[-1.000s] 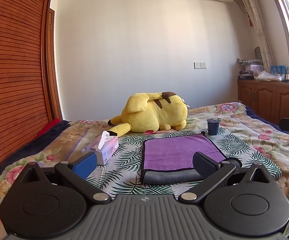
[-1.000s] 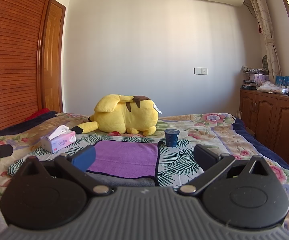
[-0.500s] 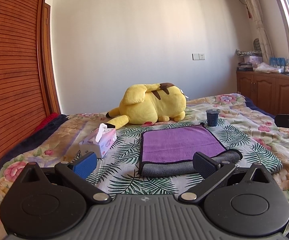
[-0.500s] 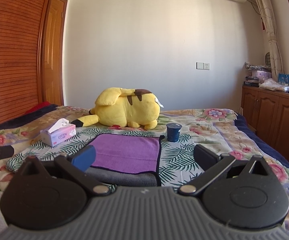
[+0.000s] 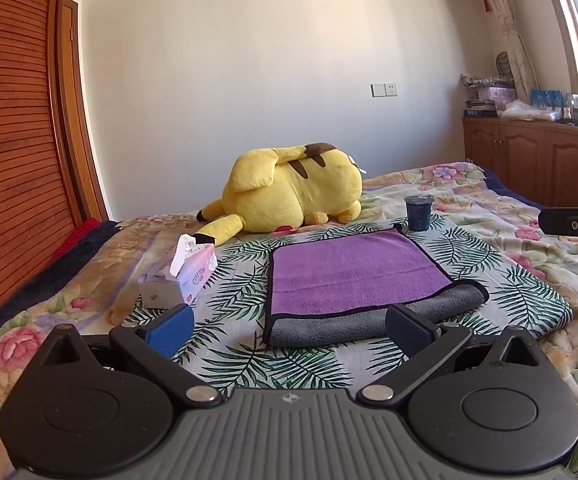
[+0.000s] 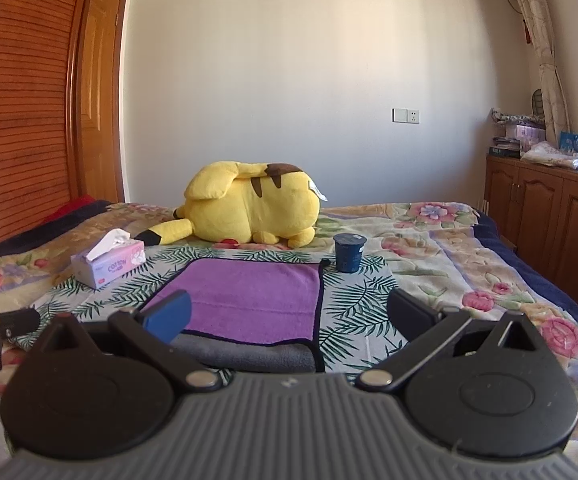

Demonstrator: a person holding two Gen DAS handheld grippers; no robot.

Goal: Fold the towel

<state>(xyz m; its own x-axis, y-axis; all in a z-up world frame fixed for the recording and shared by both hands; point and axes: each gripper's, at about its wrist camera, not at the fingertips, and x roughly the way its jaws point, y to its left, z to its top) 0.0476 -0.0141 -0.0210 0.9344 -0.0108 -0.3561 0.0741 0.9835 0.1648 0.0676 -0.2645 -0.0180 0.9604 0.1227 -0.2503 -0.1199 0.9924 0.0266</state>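
A towel [image 5: 349,272], purple on top and grey underneath, lies folded on the flowered bedspread [image 5: 529,296]; its grey fold faces me. It also shows in the right wrist view [image 6: 249,300]. My left gripper [image 5: 289,330] is open and empty, hovering just short of the towel's near edge. My right gripper [image 6: 287,314] is open and empty, above the towel's near right part. The right gripper's body shows at the right edge of the left wrist view [image 5: 577,226].
A yellow plush toy [image 5: 289,196] lies behind the towel. A dark blue cup [image 5: 419,212] stands at the towel's far right corner. A tissue box [image 5: 185,276] sits left of the towel. Wooden cabinets [image 6: 549,216] line the right wall; a slatted wooden wall [image 5: 13,140] is left.
Both grippers have pulled back and risen slightly, so the towel appears farther and fully in view. Both stay open and empty. The towel has not moved.
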